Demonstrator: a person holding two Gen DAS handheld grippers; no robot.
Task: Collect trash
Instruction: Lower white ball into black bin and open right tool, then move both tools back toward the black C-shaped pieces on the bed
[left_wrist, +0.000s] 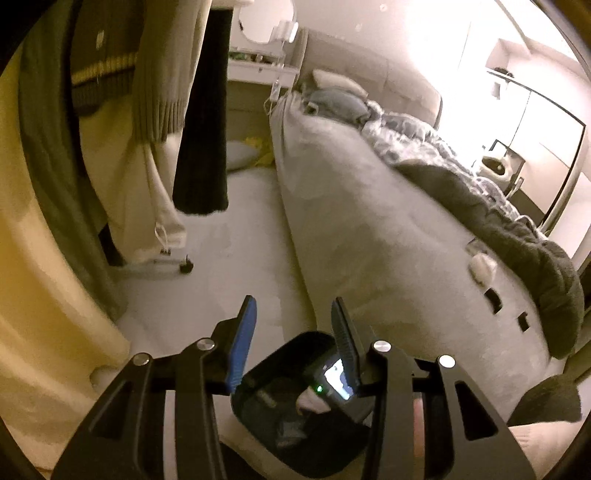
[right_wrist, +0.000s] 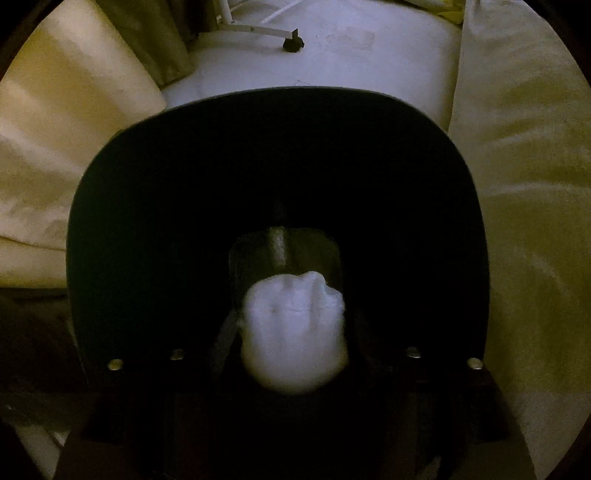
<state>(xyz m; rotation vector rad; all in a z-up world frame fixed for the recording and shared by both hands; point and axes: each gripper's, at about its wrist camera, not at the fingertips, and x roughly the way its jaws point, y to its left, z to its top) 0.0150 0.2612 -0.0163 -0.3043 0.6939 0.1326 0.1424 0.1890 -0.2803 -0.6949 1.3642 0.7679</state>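
Left tongs spread wide, blue-padded fingers apart, holding nothing. Right tongs pointed downward, finger state lost in dark.

Bed ahead on my right, grey rumpled duvet along it, pillows at the head. Clothes hang on my left; rack caster on pale floor; white desk beyond
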